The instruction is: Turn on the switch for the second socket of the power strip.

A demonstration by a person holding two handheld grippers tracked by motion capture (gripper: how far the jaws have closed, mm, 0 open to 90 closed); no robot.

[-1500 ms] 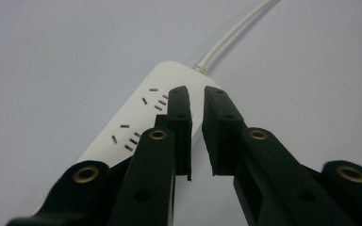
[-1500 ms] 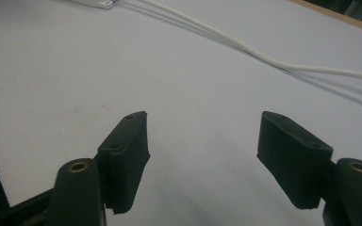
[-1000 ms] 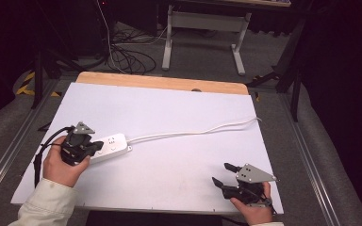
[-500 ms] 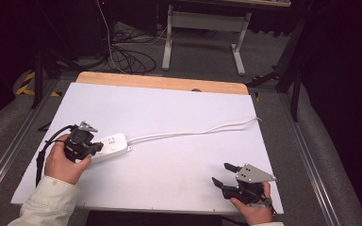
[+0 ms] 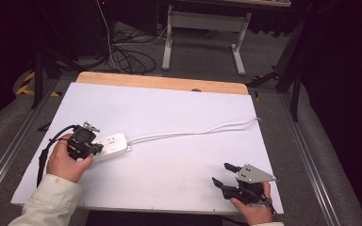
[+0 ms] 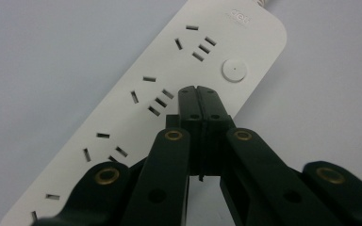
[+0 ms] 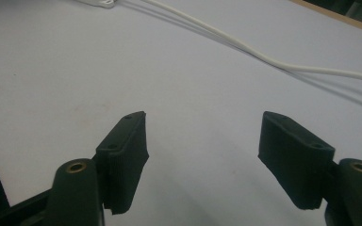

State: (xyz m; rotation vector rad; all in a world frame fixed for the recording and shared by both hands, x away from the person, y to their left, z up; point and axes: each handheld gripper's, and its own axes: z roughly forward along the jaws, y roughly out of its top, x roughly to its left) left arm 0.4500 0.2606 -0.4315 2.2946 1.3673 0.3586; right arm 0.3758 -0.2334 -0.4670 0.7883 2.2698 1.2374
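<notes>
A white power strip (image 5: 113,146) lies on the white table top (image 5: 179,117) at the left, its white cord (image 5: 202,132) running off to the right edge. My left gripper (image 5: 96,148) is held over the strip's near end, jaws shut with nothing between them. In the left gripper view the closed tips (image 6: 199,94) hover just above the power strip (image 6: 169,89), beside its sockets and near the round switch (image 6: 234,70). My right gripper (image 5: 224,175) rests near the front right edge, open and empty. The right gripper view has the spread fingers (image 7: 127,150) over bare table, the cord (image 7: 273,59) beyond.
A wooden strip (image 5: 165,82) edges the table's far side. Behind it on the floor are tangled black cables (image 5: 127,54) and a metal stand (image 5: 202,28). Rails (image 5: 311,155) run along both sides of the table.
The left hand has tilted the gripper down toward the power strip and shifted slightly. The right gripper has stayed where it was.
</notes>
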